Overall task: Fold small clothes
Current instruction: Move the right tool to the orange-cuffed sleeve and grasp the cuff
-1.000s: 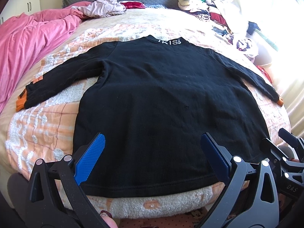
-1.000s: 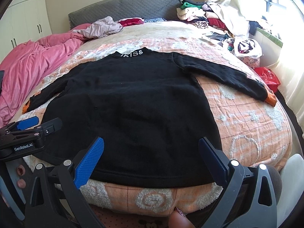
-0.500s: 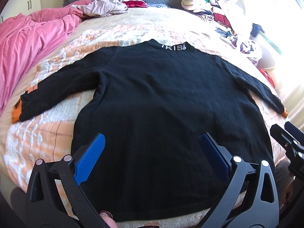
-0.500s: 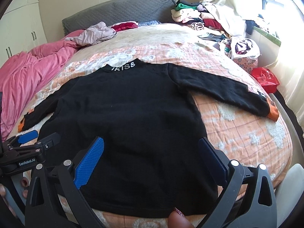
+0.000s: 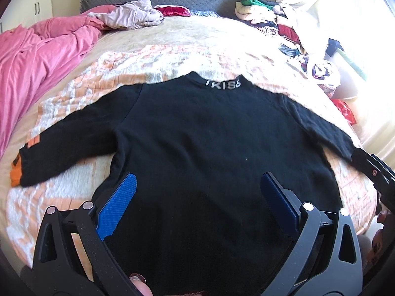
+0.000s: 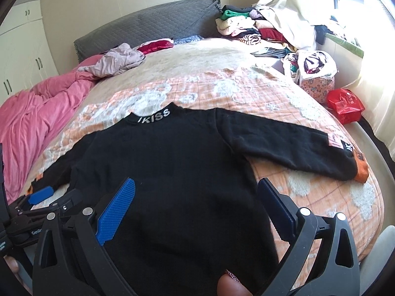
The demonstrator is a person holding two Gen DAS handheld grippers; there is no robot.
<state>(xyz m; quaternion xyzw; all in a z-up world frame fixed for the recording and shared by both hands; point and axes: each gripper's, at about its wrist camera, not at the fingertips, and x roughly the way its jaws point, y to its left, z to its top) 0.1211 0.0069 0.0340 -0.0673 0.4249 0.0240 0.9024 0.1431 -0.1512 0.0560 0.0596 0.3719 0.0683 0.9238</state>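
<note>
A black sweater (image 5: 209, 148) lies spread flat on the bed (image 5: 172, 56), back side up, both sleeves stretched out to the sides. White letters on the back of its collar (image 6: 153, 118) read "IKISS" from the right wrist view; in the left wrist view the last letter is blurred. The knit looks thick and slightly fuzzy. Each sleeve ends in an orange cuff (image 6: 362, 172), and the right sleeve (image 6: 291, 148) carries a pale pink patch and a white mark above the cuff, too small to read.

The left hand-held gripper (image 5: 197, 192) hangs over the lower body of the sweater with its two fingers wide apart and nothing between them; the inner pads (image 5: 117, 206) are blue with a fine dotted texture. The right hand-held gripper (image 6: 196, 193) sits likewise over the hem area, fingers spread and empty. In the right wrist view the left tool shows at the edge, with part of a white label reading "GenR", the rest hidden.

Under the sweater is a quilted bedspread (image 6: 246, 91) in orange checks with fluffy white patches. A crumpled pink duvet (image 5: 37, 64) lies along the left side, a grey quilted headboard (image 6: 153, 24) stands behind, and a heap of mixed clothes (image 6: 246, 24) is stacked near the window corner. A shiny red bag (image 6: 345, 104) with unreadable print rests at the bed's right edge.
</note>
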